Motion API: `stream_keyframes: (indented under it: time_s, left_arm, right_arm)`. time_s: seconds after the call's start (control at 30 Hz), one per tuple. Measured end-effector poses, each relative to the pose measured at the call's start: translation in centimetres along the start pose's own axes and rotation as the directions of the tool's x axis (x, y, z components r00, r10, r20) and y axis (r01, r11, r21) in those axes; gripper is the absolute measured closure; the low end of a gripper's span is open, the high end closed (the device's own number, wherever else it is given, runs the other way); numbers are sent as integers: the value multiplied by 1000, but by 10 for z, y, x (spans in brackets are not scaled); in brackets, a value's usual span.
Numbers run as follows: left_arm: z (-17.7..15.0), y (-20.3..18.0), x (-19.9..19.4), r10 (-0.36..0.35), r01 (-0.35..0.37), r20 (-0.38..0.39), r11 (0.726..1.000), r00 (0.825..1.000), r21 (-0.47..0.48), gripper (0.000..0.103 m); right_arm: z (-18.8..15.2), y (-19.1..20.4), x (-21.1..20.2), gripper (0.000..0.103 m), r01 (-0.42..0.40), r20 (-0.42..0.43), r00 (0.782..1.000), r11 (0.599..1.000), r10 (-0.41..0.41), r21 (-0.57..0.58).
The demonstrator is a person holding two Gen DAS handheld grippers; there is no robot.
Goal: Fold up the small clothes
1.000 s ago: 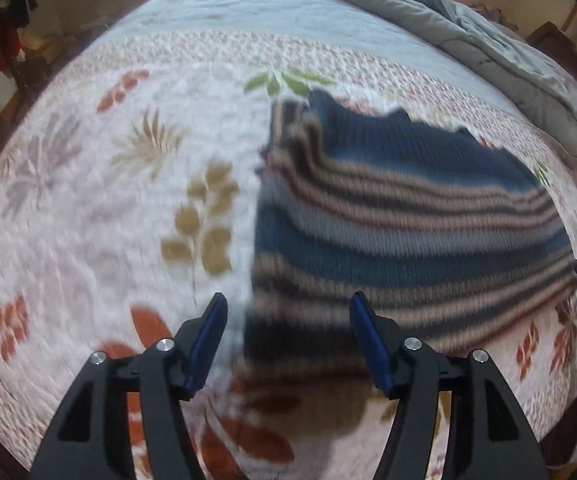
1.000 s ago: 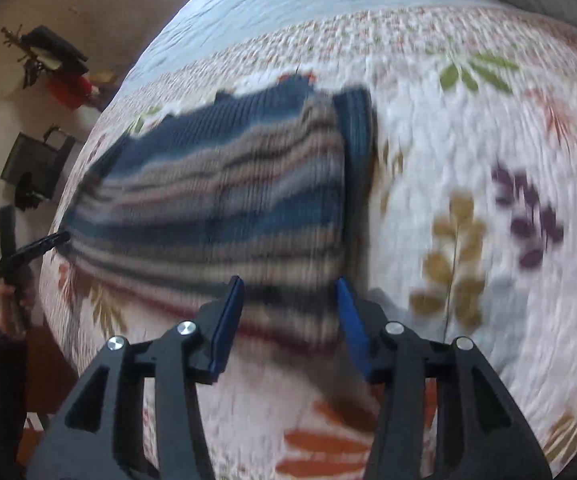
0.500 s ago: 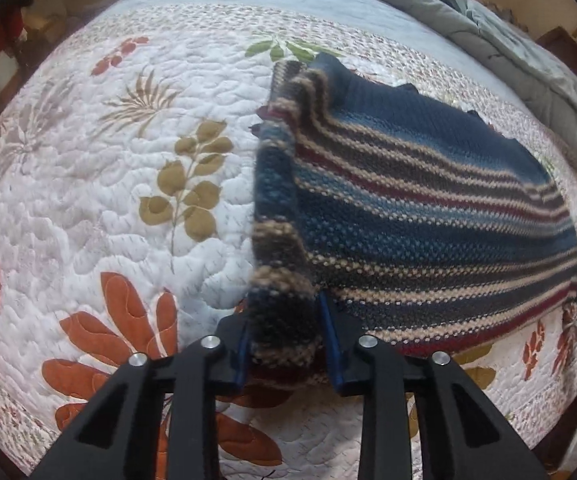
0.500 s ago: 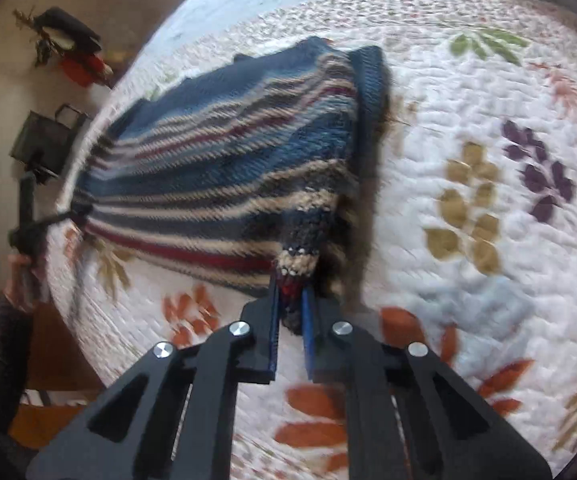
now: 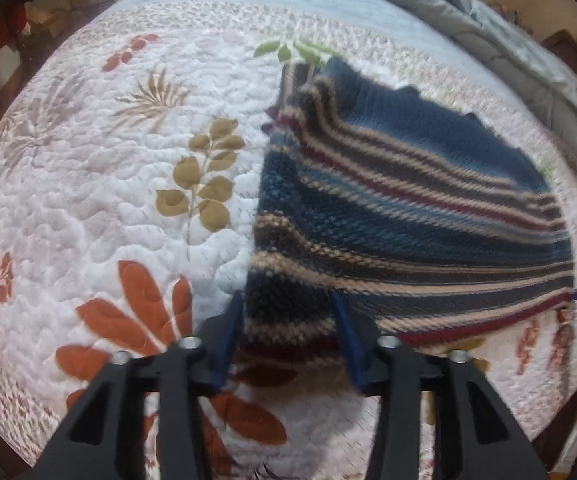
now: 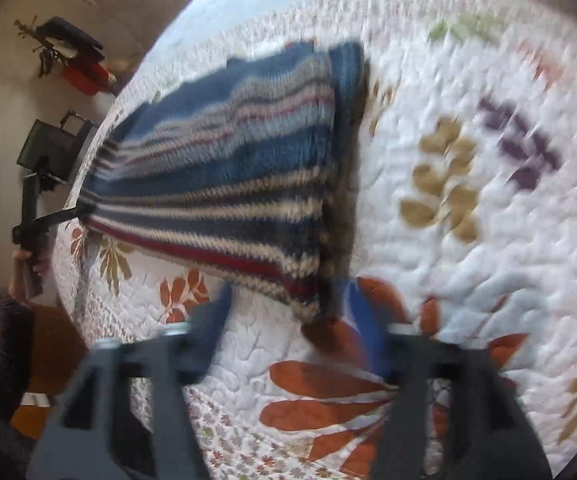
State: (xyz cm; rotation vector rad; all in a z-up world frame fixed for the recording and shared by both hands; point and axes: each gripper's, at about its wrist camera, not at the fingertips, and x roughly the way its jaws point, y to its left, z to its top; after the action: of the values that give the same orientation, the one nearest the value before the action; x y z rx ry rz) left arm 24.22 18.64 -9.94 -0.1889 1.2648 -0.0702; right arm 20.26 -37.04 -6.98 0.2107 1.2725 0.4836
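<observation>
A striped knit garment [image 5: 408, 216] in blue, beige, dark and red lies flat on the floral quilt [image 5: 88, 184]. My left gripper [image 5: 288, 320] is open, its blue fingers straddling the garment's near left corner. In the right wrist view the same garment [image 6: 224, 176] lies to the left of centre. My right gripper [image 6: 288, 312] is open, with the garment's near right corner between its fingers. That view is motion blurred. The left gripper also shows at the garment's far left end [image 6: 48, 220].
A grey duvet [image 5: 488, 40] is bunched along the far right of the bed. The bed edge and wooden floor [image 6: 48, 344] lie at the left of the right wrist view, with a dark stand [image 6: 52, 152] and a red object [image 6: 88, 76] by the wall.
Both grippers opened and let go of the garment's near corners, which they were pinching half a second ago. The garment has dropped back flat on the quilt.
</observation>
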Motion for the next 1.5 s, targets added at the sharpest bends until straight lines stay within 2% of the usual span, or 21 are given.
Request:
stream_keyframes:
  time_s: [0.03, 0.1, 0.2, 0.27, 0.37, 0.47, 0.53, 0.57, 0.63, 0.67, 0.7, 0.73, 0.77, 0.8, 0.87, 0.93, 1.0, 1.1, 1.2, 1.43, 1.5]
  left_arm:
    - [1, -1, -6, 3, -3, 12, 1000, 1000, -1, 27]
    - [7, -5, -13, 41, -41, 37, 999, 998, 18, 22]
    - [22, -8, -5, 97, -98, 25, 995, 995, 27, 17]
    - [33, -1, 11, 27, -28, -31, 1000, 999, -10, 17]
    - [41, 9, 31, -55, 49, -84, 996, 995, -78, 17]
    - [42, 16, 52, -102, 87, -119, 989, 988, -118, 15]
    - [42, 17, 56, -119, 105, -118, 987, 986, -119, 12]
    - [42, 15, 57, -124, 110, -116, 987, 986, -113, 12]
    - [40, 8, 57, -161, 149, -118, 983, 980, -103, 13]
    - [39, 3, 57, -152, 142, -118, 986, 981, -89, 17]
    - [38, -1, 57, -144, 136, -125, 988, 982, -72, 26]
    - [35, -5, 57, -176, 168, -135, 984, 975, -65, 44]
    - [34, -7, 58, -194, 184, -145, 980, 970, -76, 46]
    - [35, -9, 58, -180, 170, -140, 982, 974, -77, 51]
    - [34, -10, 56, -171, 161, -137, 983, 976, -83, 59]
    - [35, -7, 53, -191, 176, -132, 977, 973, -117, 72]
    - [33, -5, 45, -193, 177, -119, 975, 974, -132, 76]
    - [30, -8, 30, -213, 198, -109, 972, 971, -129, 78]
    - [18, -23, 22, -263, 248, -135, 962, 955, -118, 78]
    - [-45, -77, 7, -343, 341, -200, 939, 918, -45, 78]
    - [-67, -91, 7, -341, 346, -211, 938, 916, -11, 78]
  right_arm:
    - [2, 2, -4, 36, 9, 4, 1000, 1000, -9, -9]
    - [12, 3, -5, 34, 14, -2, 1000, 1000, -14, 2]
    - [30, 0, 6, 26, 23, -16, 1000, 999, -22, 38]
    - [41, -4, 20, 23, -10, -42, 999, 997, 14, 83]
    - [52, -14, 40, 20, 4, -77, 997, 993, 5, 117]
    - [55, -21, 61, 15, -42, -111, 992, 988, 59, 152]
    - [56, -19, 67, 14, -39, -112, 992, 990, 55, 139]
    - [56, -16, 68, 15, -43, -105, 993, 992, 56, 121]
    - [55, -10, 69, 26, -84, -105, 990, 991, 95, 107]
    - [54, -8, 70, 32, -91, -108, 989, 990, 103, 107]
    - [53, -6, 70, 40, -94, -107, 989, 991, 104, 100]
    - [54, -5, 70, 47, -97, -105, 989, 991, 107, 96]
    - [53, -5, 71, 63, -100, -106, 988, 990, 111, 100]
    - [53, -6, 72, 79, -109, -106, 987, 988, 121, 112]
    - [52, -5, 69, 82, -154, -88, 982, 978, 167, 139]
    - [50, 1, 60, 83, -139, -65, 987, 985, 146, 107]
    - [48, 7, 50, 85, -135, -50, 989, 987, 140, 90]
    - [42, 11, 26, 86, -149, -23, 988, 986, 151, 72]
    - [32, 13, 6, 86, -110, -37, 993, 993, 112, 46]
    - [-22, -15, -42, 86, -49, -68, 996, 995, 55, 91]
    - [-48, -24, -49, 85, -37, -81, 996, 993, 46, 116]
